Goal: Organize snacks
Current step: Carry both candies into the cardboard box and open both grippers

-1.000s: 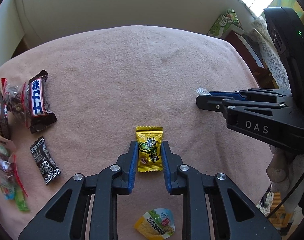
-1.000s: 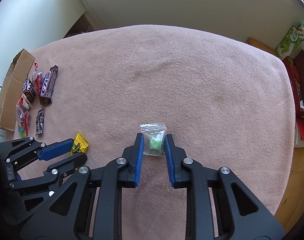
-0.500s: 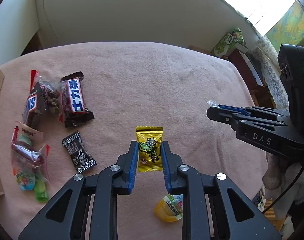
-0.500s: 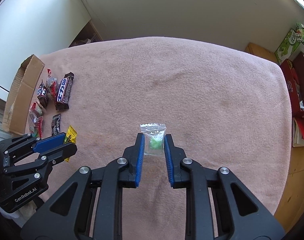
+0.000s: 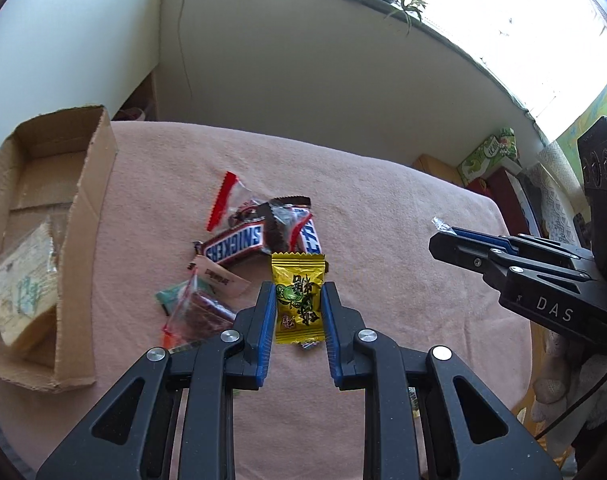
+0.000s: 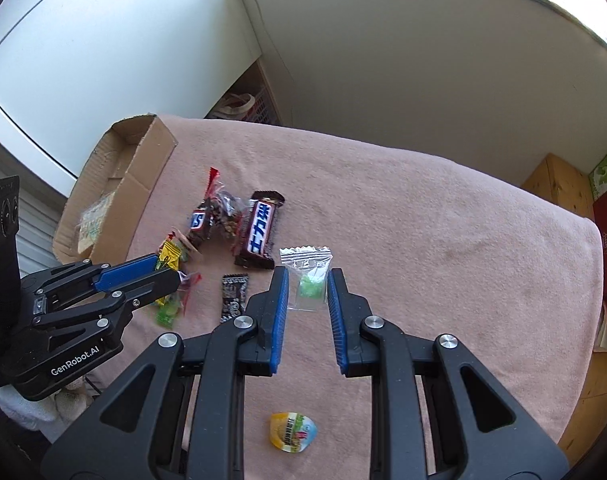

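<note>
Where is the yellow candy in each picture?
Left wrist: the yellow candy sits at centre, pinched in the left gripper.
Right wrist: it peeks out at left, past the left gripper's tips.
Shared landmark: the cardboard box at the left.

Left wrist view: looked forward and steeply down along the left gripper (image 5: 299, 312) from above the near left part of the pink cloth-covered table (image 5: 383, 200), close to the heap of wrapped snacks (image 5: 259, 236) and the open brown cardboard box (image 5: 51, 240) at far left. Right wrist view: looked the same way along the right gripper (image 6: 308, 294), set further right and near. Shared between both: the heap (image 6: 231, 220), the box (image 6: 115, 184), the table (image 6: 443, 240), the white far wall, and each other's gripper at the frame's edge.
</note>
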Demonstrator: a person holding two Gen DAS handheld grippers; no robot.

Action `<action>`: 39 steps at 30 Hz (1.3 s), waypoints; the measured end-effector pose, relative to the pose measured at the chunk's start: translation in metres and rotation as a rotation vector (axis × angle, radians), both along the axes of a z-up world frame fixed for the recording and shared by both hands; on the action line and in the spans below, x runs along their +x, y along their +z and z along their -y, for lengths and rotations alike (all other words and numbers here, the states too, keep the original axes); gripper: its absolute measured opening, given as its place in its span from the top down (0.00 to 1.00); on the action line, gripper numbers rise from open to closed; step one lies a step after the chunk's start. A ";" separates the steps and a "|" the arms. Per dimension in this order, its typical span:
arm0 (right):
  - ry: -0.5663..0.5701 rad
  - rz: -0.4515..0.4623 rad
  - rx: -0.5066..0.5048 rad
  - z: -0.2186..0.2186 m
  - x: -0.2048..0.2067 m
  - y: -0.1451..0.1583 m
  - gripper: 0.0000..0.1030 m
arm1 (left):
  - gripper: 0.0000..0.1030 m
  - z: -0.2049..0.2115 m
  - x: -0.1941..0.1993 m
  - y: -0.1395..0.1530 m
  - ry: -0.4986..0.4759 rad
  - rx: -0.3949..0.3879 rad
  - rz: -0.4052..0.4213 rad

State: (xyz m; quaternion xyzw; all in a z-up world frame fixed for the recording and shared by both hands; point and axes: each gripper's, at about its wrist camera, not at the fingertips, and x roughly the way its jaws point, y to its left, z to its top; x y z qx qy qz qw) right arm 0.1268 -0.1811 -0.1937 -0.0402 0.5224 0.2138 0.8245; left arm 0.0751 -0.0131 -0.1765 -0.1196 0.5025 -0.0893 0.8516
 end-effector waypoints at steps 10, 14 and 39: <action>0.137 0.015 0.048 -0.096 0.006 0.016 0.80 | 0.80 -0.089 -0.023 0.010 0.186 0.022 0.031; 0.197 0.024 0.053 -0.134 0.006 0.019 0.80 | 0.80 -0.120 -0.033 0.007 0.258 0.032 0.027; 0.382 -0.032 -0.005 -0.288 0.023 -0.016 0.80 | 0.80 -0.212 -0.053 -0.007 0.404 0.071 0.011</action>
